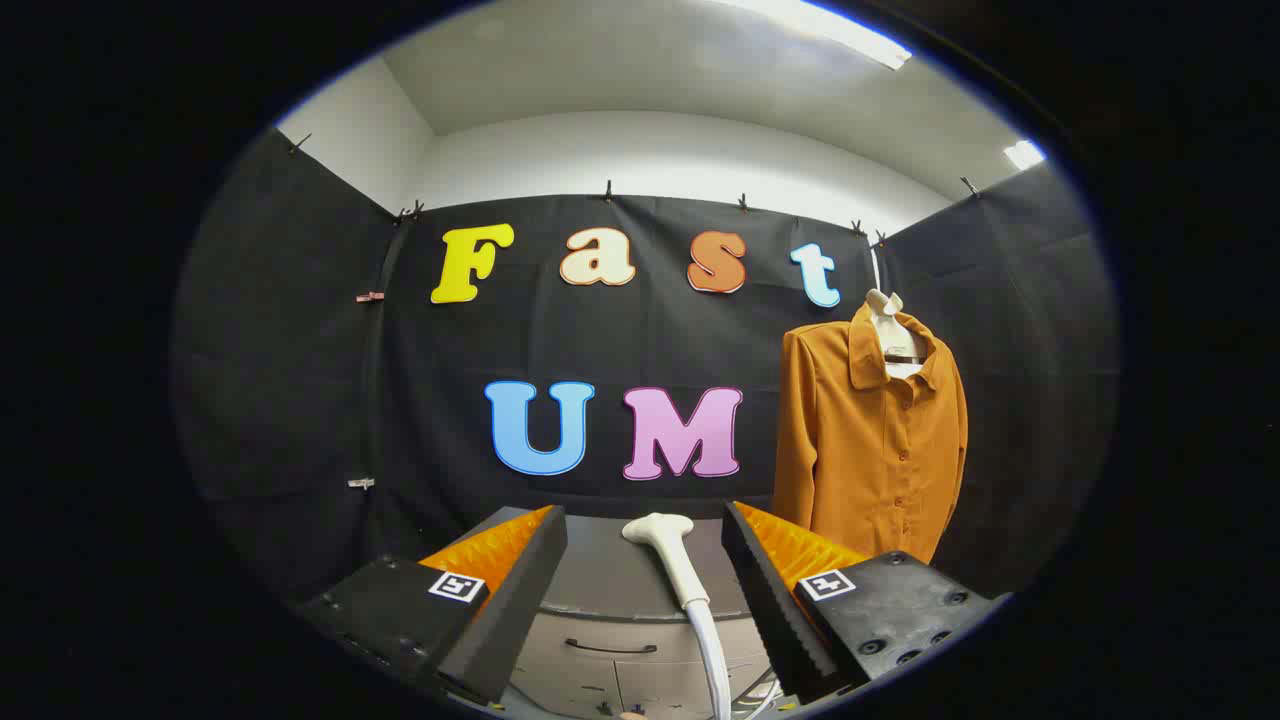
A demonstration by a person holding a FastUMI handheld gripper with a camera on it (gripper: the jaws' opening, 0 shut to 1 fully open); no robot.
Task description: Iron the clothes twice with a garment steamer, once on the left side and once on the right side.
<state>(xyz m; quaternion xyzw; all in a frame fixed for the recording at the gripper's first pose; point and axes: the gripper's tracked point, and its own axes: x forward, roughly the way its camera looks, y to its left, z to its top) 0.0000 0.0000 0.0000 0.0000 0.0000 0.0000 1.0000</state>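
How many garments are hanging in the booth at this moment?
1. An orange shirt hangs on a hanger against the booth wall, beyond the gripper, whose fingers are open around the steamer head. Nothing suggests a hidden second garment.

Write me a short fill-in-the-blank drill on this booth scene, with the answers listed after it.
1. The steamer head lies on the grey cabinet, in the gap between the two ____ of the gripper.
2. The orange shirt hangs on a ____ against the booth wall.
3. The gripper is ____, touching nothing.
4. The white hose runs from the steamer head toward the ____.

Answers: fingers; hanger; open; camera
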